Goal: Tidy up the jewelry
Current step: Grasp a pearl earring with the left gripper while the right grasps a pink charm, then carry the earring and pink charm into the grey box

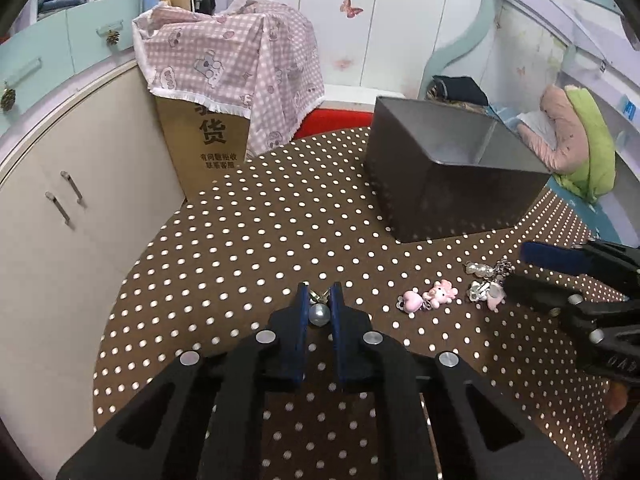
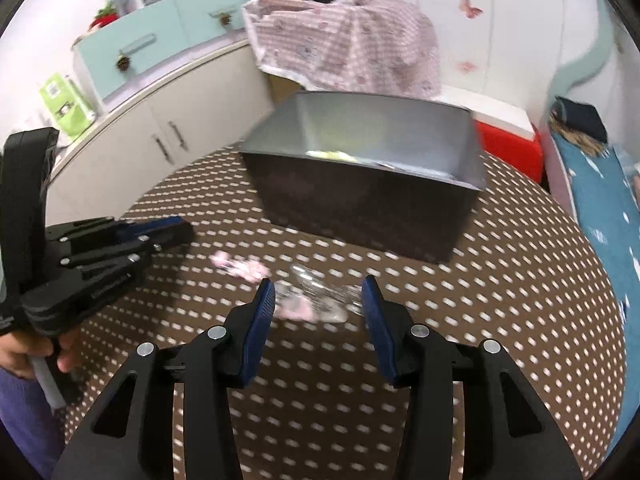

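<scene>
My left tool (image 1: 319,300) is pressed down toward the brown, white-dotted tabletop (image 1: 248,240), its two blue pads drawn together and clamped on a pearl earring (image 1: 319,314); the grey pearl sits between the pads and a small metal bow pokes out just past the tips. To the right of this tool, apart from it, lie two pink charms (image 1: 428,298), a heart and a cartoon cat, touching each other. Just beyond them to the right is a cluster (image 1: 486,284) of pearls, clear stones and a bit of chain. My right tool (image 2: 318,300) hangs over that cluster with its pads standing apart, one on each side of the pile and not pressing on it; this view is smeared, so I cannot make out the single pieces. Ahead of both tools, farther across the tabletop, stands a dark box (image 1: 452,188) with an open top and pale grey inner walls; something yellowish shows inside it from the right view, too blurred to name. In the right view my left hand (image 2: 28,354) grips the handle of the left tool at the left edge. Beyond the tabletop, left of the box, a carton (image 1: 204,148) stands draped with a pink checked cloth (image 1: 232,60).
</scene>
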The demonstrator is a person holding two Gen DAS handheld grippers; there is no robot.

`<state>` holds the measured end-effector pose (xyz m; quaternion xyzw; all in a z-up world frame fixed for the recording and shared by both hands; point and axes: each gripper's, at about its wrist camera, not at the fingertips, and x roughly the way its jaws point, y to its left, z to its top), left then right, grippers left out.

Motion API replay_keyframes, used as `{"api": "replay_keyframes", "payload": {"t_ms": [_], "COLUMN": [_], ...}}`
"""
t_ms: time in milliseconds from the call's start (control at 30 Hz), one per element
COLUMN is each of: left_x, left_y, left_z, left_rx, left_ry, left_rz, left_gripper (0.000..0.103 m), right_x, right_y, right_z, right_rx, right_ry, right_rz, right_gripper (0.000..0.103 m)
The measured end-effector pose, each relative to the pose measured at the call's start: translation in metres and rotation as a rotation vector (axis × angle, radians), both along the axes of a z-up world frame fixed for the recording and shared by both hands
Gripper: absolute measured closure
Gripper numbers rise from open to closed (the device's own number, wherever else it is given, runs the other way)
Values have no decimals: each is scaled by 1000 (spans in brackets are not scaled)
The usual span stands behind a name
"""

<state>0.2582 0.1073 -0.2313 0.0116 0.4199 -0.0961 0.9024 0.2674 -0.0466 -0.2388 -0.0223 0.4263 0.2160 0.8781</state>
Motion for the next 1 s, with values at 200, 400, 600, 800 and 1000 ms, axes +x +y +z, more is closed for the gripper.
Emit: {"api": "replay_keyframes", "payload": {"t_ms": [200,400,600,800,1000], "left_x": [-17,-19,-15,-16,-19], "left_y": [7,11,12,3,-3], "left_z": [8,10,11,13,21], "left_rx": [-24,-36,-51,-60,-78], "left_ry": [-24,-26,-24,-25,-34], "left_rz": [5,8,-2,-21,-35], "left_gripper": [94,94,94,94,94], "right_x": [11,21,18,13,9], "right_y": [46,65,64,61,51], "right_z": [-4,-14,-15,-14,-10], "right_rx": [-56,-102,-112,-115,-91], "right_ry": [-9,8,-15,-20,-8], "right_rz": [89,114,120,118,110], "right_gripper": [58,58,70,79,79]}}
